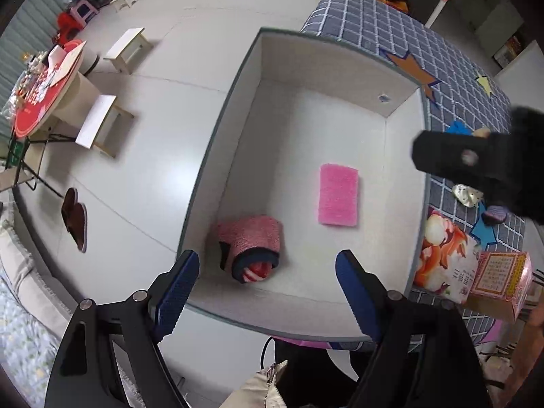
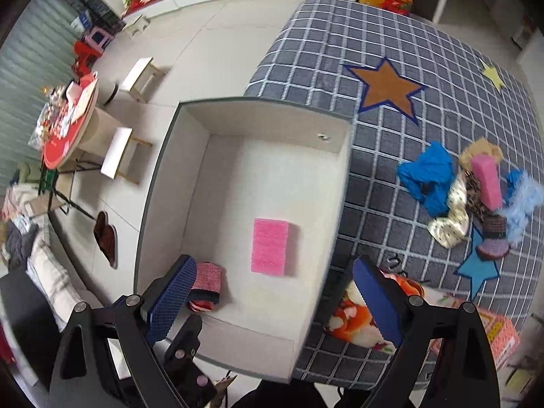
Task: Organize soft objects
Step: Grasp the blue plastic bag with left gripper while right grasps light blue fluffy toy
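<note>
Blue ribbed pads line both pairs of jaws, and both stand wide apart with nothing between them: the left gripper hangs over the near edge of the white open-topped rectangular box, the right gripper over the box's near right corner. Inside the box lie two soft things. Nearest, toward the left wall, is one rolled pink knitted cloth with a dark blue edge and a red-and-white striped core. Farther in, flat on the box floor and well apart from the roll, is one pink rectangular sponge.

The box sits on the left part of a grey blanket with a white grid and star patches. To the right on the blanket, beyond the box wall, is one heap of soft things: a crumpled bright blue cloth, a second pink sponge block propped tilted on the heap, a cream spotted scrunchie, and a pale blue fluffy piece.
</note>
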A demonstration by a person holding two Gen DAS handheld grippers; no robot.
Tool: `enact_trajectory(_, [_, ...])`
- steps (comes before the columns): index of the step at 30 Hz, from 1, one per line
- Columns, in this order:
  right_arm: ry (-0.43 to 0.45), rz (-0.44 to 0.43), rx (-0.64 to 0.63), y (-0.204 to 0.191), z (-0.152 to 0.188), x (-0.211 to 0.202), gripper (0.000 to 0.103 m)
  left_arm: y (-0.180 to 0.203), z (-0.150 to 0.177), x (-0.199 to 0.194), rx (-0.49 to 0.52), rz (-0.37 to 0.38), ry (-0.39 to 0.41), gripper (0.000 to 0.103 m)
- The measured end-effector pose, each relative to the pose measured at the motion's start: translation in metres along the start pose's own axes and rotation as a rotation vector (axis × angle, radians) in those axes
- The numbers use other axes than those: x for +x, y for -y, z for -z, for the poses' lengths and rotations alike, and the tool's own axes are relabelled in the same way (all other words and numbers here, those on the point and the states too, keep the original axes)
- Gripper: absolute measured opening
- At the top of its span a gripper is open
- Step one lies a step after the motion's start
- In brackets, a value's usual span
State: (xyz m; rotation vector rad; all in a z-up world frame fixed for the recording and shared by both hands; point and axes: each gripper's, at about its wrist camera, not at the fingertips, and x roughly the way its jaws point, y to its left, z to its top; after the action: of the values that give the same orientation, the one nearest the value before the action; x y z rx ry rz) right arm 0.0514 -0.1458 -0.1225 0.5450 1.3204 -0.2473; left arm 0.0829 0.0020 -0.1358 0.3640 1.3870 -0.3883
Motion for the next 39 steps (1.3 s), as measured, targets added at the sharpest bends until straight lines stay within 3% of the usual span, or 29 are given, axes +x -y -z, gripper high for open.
enact_trajectory(3, [0.0, -0.056, 0.053, 0.021, 0.002, -0.019, 0.094, 0.014, -0.008, -0.009, 0.062, 0.017, 0.025, 0.085])
enact_trajectory(6, [0.071, -0.077, 0.142, 0.061, 0.008, -0.057, 0.094, 0.03, -0.022, -0.017, 0.121, 0.05, 0.026, 0.085])
enact_trajectory(10, [0.129, -0.079, 0.263, 0.124, 0.021, -0.102, 0.094, 0.055, -0.047, -0.025, 0.127, 0.177, -0.028, 0.085])
enact_trajectory(17, [0.116, -0.034, 0.529, 0.263, 0.047, -0.14, 0.094, 0.138, -0.071, -0.023, 0.238, 0.125, -0.071, 0.085])
enact_trajectory(21, [0.048, -0.096, 0.625, 0.331, 0.053, -0.13, 0.094, 0.171, -0.086, -0.016, 0.257, 0.103, -0.107, 0.085])
enact_trajectory(25, [0.005, -0.102, 0.665, 0.378, 0.047, -0.104, 0.094, 0.209, -0.101, 0.02, 0.251, 0.117, -0.214, 0.085])
enact_trajectory(28, [-0.028, -0.046, 0.672, 0.4, 0.035, -0.073, 0.094, 0.228, -0.115, 0.061, 0.188, 0.033, -0.271, 0.085])
enact_trajectory(33, [-0.064, -0.024, 0.617, 0.413, 0.004, -0.014, 0.094, 0.239, -0.134, 0.12, 0.078, 0.053, -0.366, 0.085])
enact_trajectory(35, [-0.088, 0.015, 0.632, 0.418, -0.007, 0.015, 0.094, 0.25, -0.141, 0.145, 0.075, 0.062, -0.39, 0.074])
enact_trajectory(36, [-0.122, 0.014, 0.653, 0.422, -0.01, 0.032, 0.093, 0.256, -0.142, 0.159, 0.083, 0.041, -0.415, 0.039])
enact_trajectory(37, [-0.156, 0.001, 0.665, 0.423, -0.011, 0.044, 0.074, 0.26, -0.14, 0.173, 0.088, 0.014, -0.462, 0.004])
enact_trajectory(38, [-0.208, -0.033, 0.677, 0.424, -0.01, 0.059, 0.016, 0.261, -0.144, 0.171, 0.06, 0.055, -0.453, 0.003])
enact_trajectory(39, [-0.258, -0.058, 0.689, 0.425, -0.005, 0.068, 0.01, 0.261, -0.146, 0.167, 0.058, 0.051, -0.438, 0.002])
